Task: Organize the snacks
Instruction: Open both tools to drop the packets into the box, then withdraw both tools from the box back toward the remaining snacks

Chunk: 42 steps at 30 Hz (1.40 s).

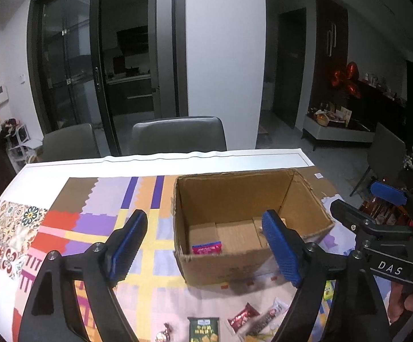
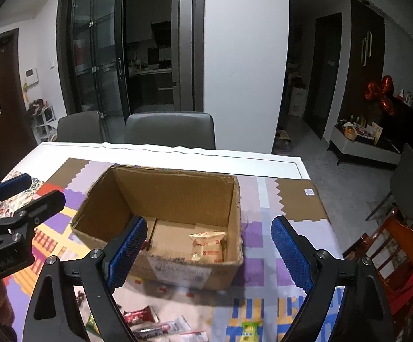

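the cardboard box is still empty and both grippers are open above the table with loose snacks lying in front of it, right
Not quite: the cardboard box is not empty. The right wrist view shows a pale snack packet on its floor, and the left wrist view shows a pink packet inside too. The rest holds: the left gripper and right gripper are open, and loose snacks lie on the table in front.

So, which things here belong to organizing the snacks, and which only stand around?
Job:
cardboard box
beige packet and pink packet inside it
red wrapper and green packet on the table

Around:
grey chair
red balloons
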Motion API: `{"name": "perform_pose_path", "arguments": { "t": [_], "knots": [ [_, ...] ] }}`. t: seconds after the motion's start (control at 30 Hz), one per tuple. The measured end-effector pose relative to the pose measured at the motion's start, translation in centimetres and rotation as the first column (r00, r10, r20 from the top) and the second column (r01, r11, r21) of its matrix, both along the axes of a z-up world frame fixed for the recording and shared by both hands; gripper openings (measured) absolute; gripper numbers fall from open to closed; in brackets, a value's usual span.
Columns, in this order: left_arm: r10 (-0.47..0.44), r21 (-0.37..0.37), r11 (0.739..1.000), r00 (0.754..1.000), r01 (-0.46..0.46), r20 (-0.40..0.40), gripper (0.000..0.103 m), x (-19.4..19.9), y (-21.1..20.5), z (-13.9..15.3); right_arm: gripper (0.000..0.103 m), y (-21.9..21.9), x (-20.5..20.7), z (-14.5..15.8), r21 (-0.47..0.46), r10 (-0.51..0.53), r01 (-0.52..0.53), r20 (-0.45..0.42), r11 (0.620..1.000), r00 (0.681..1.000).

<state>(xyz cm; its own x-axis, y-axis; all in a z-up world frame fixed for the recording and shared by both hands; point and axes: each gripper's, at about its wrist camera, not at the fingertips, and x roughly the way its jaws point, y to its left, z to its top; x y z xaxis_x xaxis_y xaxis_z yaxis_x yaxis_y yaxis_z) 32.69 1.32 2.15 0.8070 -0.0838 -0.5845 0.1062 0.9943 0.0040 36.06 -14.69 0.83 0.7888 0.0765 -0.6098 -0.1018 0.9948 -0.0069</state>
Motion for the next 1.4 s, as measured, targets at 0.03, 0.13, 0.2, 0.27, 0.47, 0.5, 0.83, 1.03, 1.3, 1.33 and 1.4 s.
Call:
{"name": "perform_pose_path", "arguments": {
  "t": [0.03, 0.13, 0.2, 0.27, 0.47, 0.5, 0.83, 1.03, 1.3, 1.33, 1.4],
  "knots": [
    [0.001, -0.001, 1.000, 1.000, -0.001, 0.004, 0.084, -0.5, -0.1, 0.2, 0.090, 0.0, -0.4, 0.2, 0.002, 0.000, 0.000, 0.005, 1.000, 1.000],
    [0.005, -0.002, 1.000, 1.000, -0.005, 0.014, 0.084, -1.8, -0.3, 0.6, 0.090, -0.5, -1.8, 0.8, 0.008, -0.005, 0.005, 0.018, 1.000, 1.000],
    [0.004, -0.003, 1.000, 1.000, -0.004, 0.018, 0.084, -2.5, -0.4, 0.7, 0.090, -0.8, -2.7, 0.9, 0.007, -0.008, 0.007, 0.026, 1.000, 1.000],
    [0.003, -0.003, 1.000, 1.000, -0.003, 0.020, 0.084, -3.3, -0.7, 0.8, 0.090, -1.0, -3.7, 1.1, 0.001, -0.014, 0.014, 0.034, 1.000, 0.999],
    [-0.003, -0.008, 1.000, 1.000, 0.003, 0.021, 0.085, -4.8, -1.4, 0.7, 0.090, -1.7, -6.2, 1.3, -0.003, -0.031, 0.031, 0.045, 1.000, 0.998],
    [-0.004, -0.009, 1.000, 1.000, 0.005, 0.021, 0.085, -5.1, -1.6, 0.7, 0.090, -1.9, -6.5, 1.2, -0.003, -0.033, 0.033, 0.045, 0.999, 0.998],
    [-0.014, -0.012, 1.000, 1.000, 0.015, 0.020, 0.085, -8.0, -3.2, 0.3, 0.090, -3.8, -9.7, 1.0, -0.007, -0.063, 0.064, 0.064, 0.998, 0.996],
    [-0.014, -0.011, 1.000, 1.000, 0.014, 0.009, 0.085, -9.2, -3.4, -0.1, 0.090, -4.0, -11.0, 0.6, -0.017, -0.060, 0.061, 0.068, 0.998, 0.996],
    [0.001, 0.004, 1.000, 1.000, -0.001, -0.004, 0.085, -10.2, -2.4, -1.2, 0.090, -3.6, -12.4, -0.5, -0.024, -0.050, 0.051, 0.063, 0.998, 0.997],
    [0.004, 0.006, 1.000, 1.000, -0.004, -0.005, 0.085, -10.3, -2.3, -1.4, 0.090, -3.4, -12.6, -0.7, -0.026, -0.047, 0.048, 0.060, 0.998, 0.997],
    [0.012, 0.013, 1.000, 1.000, -0.012, -0.007, 0.085, -10.6, -1.9, -1.8, 0.090, -3.0, -12.7, -1.1, -0.028, -0.040, 0.041, 0.052, 0.999, 0.998]
  ]
}}
